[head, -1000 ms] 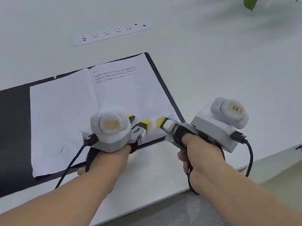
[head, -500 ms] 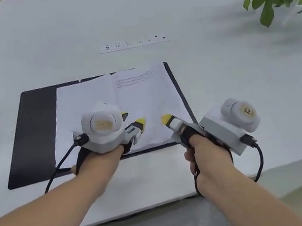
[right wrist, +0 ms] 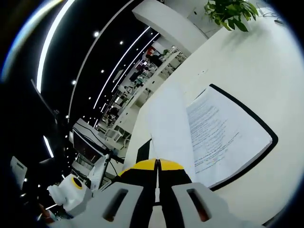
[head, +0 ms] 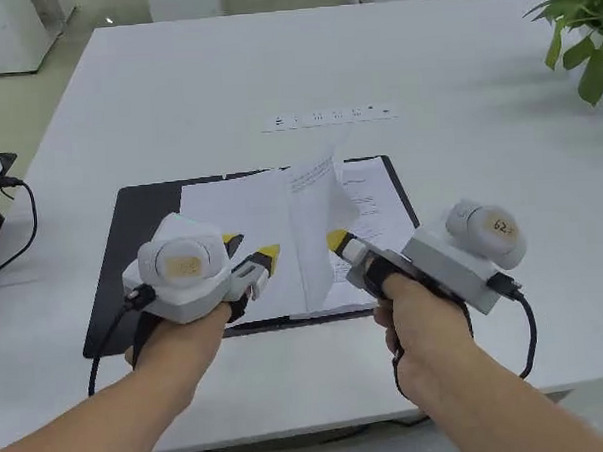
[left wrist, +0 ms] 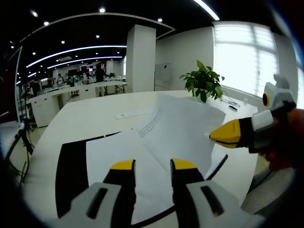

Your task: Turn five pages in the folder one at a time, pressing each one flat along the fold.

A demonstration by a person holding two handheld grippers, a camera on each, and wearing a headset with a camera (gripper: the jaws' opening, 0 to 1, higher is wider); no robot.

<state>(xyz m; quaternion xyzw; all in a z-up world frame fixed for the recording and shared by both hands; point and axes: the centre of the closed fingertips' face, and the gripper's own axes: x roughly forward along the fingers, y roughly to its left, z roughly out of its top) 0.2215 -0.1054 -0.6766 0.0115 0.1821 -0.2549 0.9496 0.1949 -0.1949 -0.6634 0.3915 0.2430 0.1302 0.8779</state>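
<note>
The right gripper (head: 337,241) is pinching the white printed sheet (head: 316,220) (by its outer edge), standing it upright over the open black folder (head: 143,253) on the white table (head: 456,99). The left gripper (head: 250,246), jaws narrowly parted, is hovering over the folder's left side.

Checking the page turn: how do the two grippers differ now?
The right gripper is shut on the lifted page; the left gripper is open, holding nothing. The right gripper is at that page's lower edge; the left gripper is over the flat left sheet. Both have yellow tips.

Black folder (head: 143,255), white pages (head: 234,229), yellow-tipped jaws
</note>
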